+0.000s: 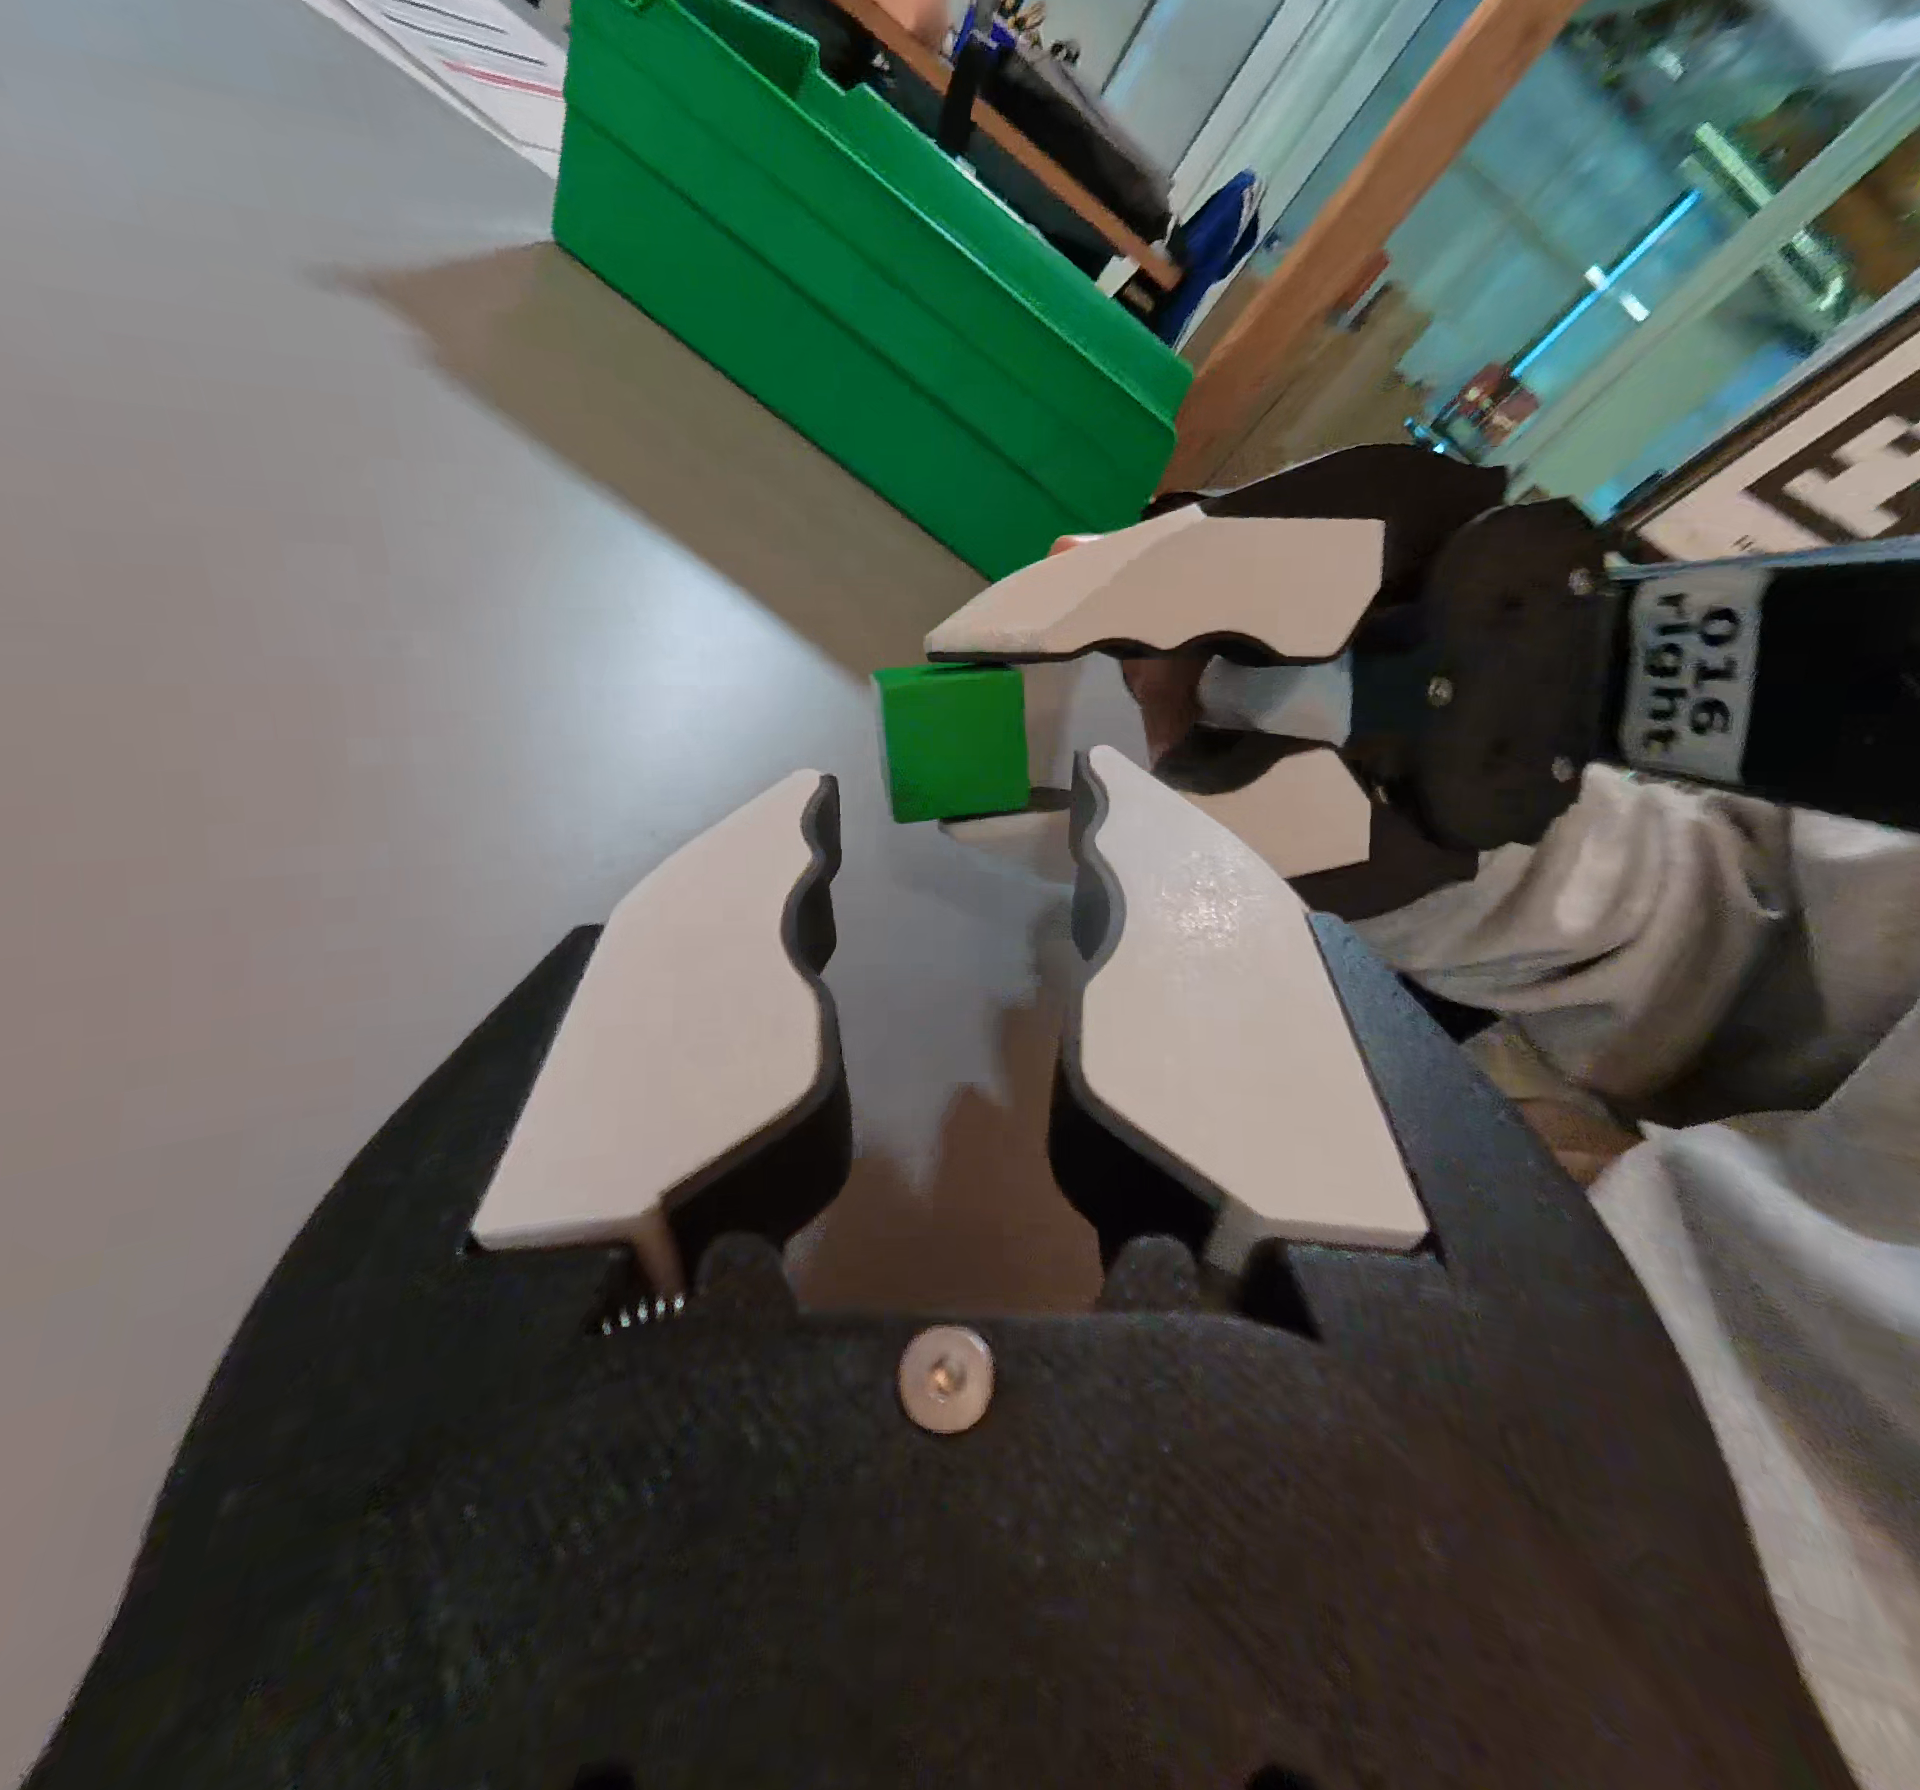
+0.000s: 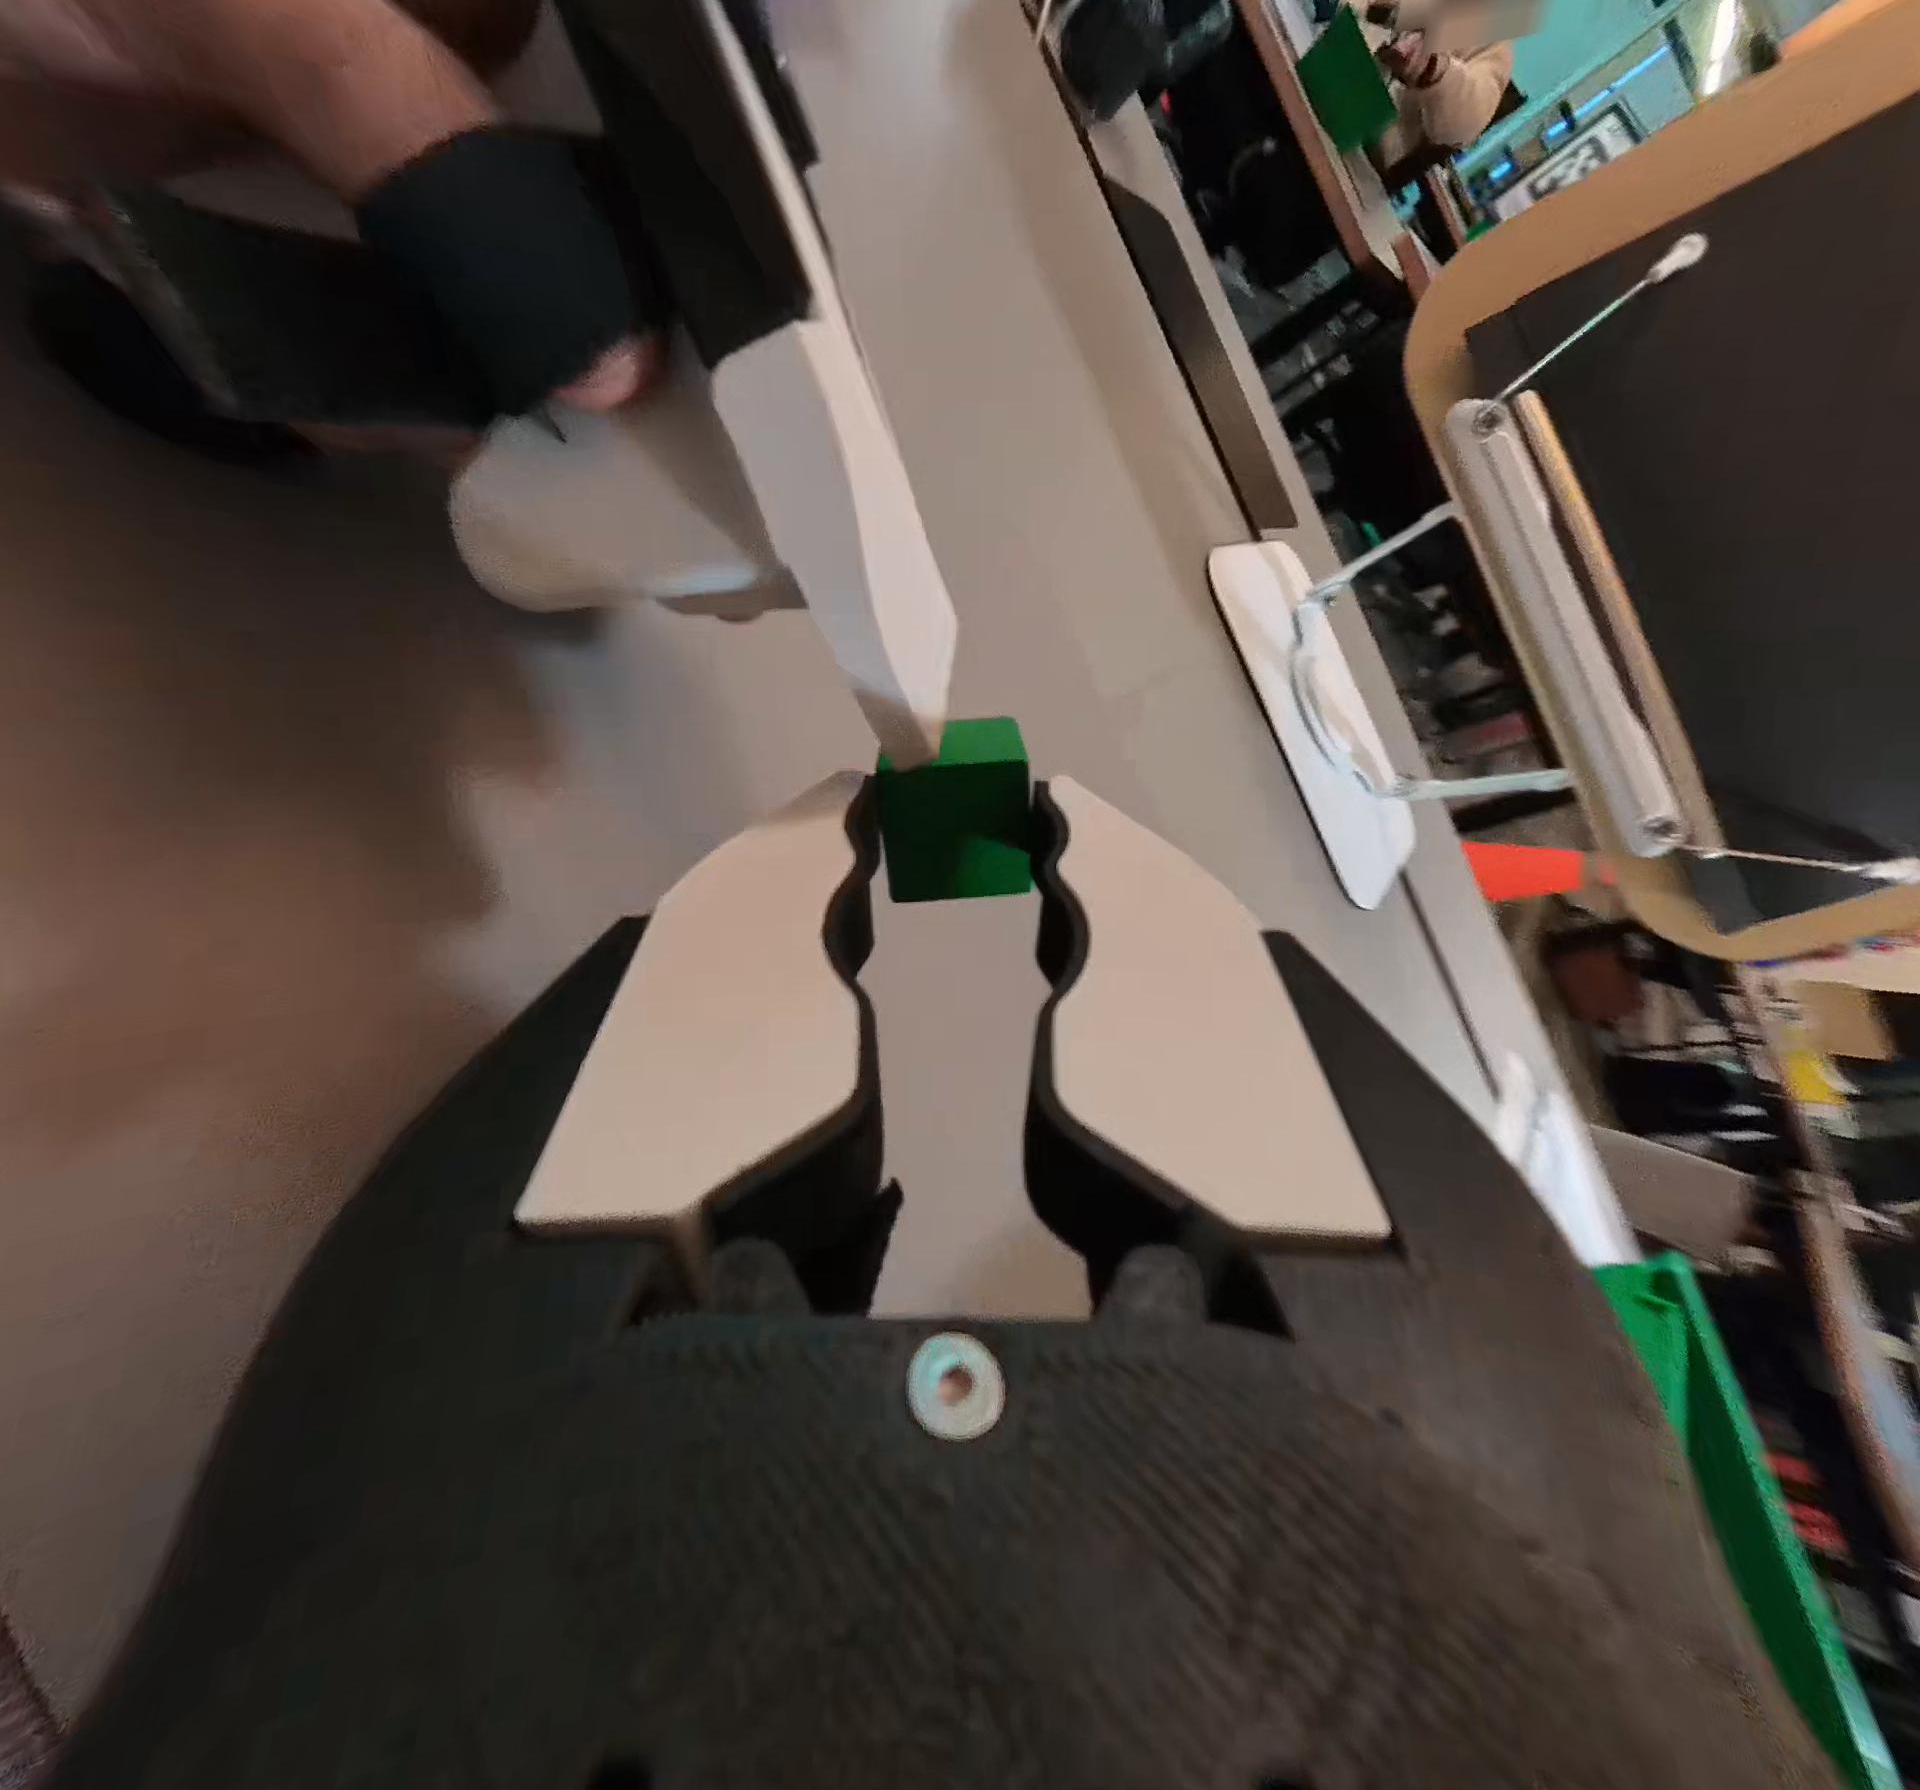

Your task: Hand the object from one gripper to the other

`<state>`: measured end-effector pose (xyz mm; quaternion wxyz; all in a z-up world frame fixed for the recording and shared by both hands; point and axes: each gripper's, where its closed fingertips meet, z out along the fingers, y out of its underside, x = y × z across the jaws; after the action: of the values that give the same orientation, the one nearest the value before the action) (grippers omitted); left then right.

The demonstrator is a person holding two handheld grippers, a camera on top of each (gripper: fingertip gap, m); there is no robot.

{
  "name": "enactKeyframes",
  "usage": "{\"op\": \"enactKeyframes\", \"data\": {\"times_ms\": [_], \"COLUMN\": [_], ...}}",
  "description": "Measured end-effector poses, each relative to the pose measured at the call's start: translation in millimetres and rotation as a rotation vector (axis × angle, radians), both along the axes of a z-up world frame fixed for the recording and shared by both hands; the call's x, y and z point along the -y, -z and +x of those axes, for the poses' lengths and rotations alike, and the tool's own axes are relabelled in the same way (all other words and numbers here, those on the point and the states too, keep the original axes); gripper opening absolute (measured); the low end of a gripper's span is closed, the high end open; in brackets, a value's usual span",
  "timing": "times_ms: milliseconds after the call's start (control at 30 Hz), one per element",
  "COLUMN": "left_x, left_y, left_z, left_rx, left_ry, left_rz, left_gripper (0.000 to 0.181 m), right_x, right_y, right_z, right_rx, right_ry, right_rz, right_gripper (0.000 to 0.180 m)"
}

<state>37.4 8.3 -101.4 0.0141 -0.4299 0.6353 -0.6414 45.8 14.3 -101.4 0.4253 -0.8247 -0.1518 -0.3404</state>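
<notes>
Left claw (image 1: 951, 784): fingers apart, nothing between them. Its tips sit just short of the green cube (image 1: 951, 743); the right-hand fingertip lies beside the cube's lower corner. From the right wrist view one pale finger of this claw reaches down onto the cube's far top edge, at or very near contact; cannot tell which.

Right claw (image 2: 951, 810): clamped on the green cube (image 2: 956, 810). Cube sits at the very tips, pinched on two opposite faces, with most of its body sticking out past the fingertips. In the left wrist view the right claw (image 1: 961, 743) enters from the right, one finger above the cube and one below.

Cube: small, solid, uniform bright green, matte, flat faces with crisp edges, no markings visible. Held clear above the bench (image 1: 260, 597), not touching it.

A hand in a black fingerless glove (image 2: 499, 275) grips the left claw's handle, up and left of the cube in the right wrist view. Grey sleeve (image 1: 1621, 919) behind the right claw.

Beyond the claws: grey bench surface. Farther ahead of the left claw, a green plastic bin (image 1: 831, 286) stands on the bench, well apart from the cube. Past the bin, paper sheets (image 1: 416, 5) at the bench's far edge. Background is blurred.
</notes>
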Motion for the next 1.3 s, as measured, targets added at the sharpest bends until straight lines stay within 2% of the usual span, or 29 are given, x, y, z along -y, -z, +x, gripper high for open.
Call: {"op": "enactKeyframes", "data": {"times_ms": [33,100,167,300,433,533,700,867,967,1100,1200,1300], "left_x": [2,4,4,2,-1,-6,-16,-14,-8,0,5,6], "left_y": [1,3,6,7,5,0,-14,-27,-30,-33,-35,-37], "left_z": [-1,-1,-1,-1,0,2,4,-1,-6,-12,-16,-17], "left_rx": [0.006,0.009,-0.004,-0.025,-0.022,-0.029,-0.053,-0.015,0.008,0.025,0.035,0.042], "left_ry": [0.000,0.001,-0.007,-0.004,-0.013,-0.025,-0.013,0.044,0.081,0.129,0.157,0.164], "left_rz": [0.022,0.055,0.077,0.064,0.047,-0.015,-0.217,-0.308,-0.304,-0.309,-0.308,-0.315], "left_gripper": [0.044,0.042,0.031,0.028,0.028,0.028,0.027,0.027,0.027,0.027,0.027,0.027], "right_x": [-1,-2,-4,-6,-5,-5,-2,6,6,3,0,0], "right_y": [2,5,5,5,2,0,-25,-47,-45,-44,-41,-43], "right_z": [-1,-3,-6,-7,0,2,1,4,2,-8,-17,-19], "right_rx": [0.045,0.120,0.159,0.132,0.076,-0.085,-0.558,-1.082,-1.314,-1.404,-1.408,-1.424], "right_ry": [0.012,0.025,0.029,0.026,0.046,0.029,-0.075,-0.164,-0.195,-0.243,-0.264,-0.270], "right_rz": [-0.031,-0.078,-0.098,-0.073,-0.014,0.083,0.382,0.620,0.641,0.617,0.570,0.565], "right_gripper": [0.028,0.028,0.028,0.029,0.048,0.065,0.076,0.059,0.057,0.048,0.030,0.027]}}
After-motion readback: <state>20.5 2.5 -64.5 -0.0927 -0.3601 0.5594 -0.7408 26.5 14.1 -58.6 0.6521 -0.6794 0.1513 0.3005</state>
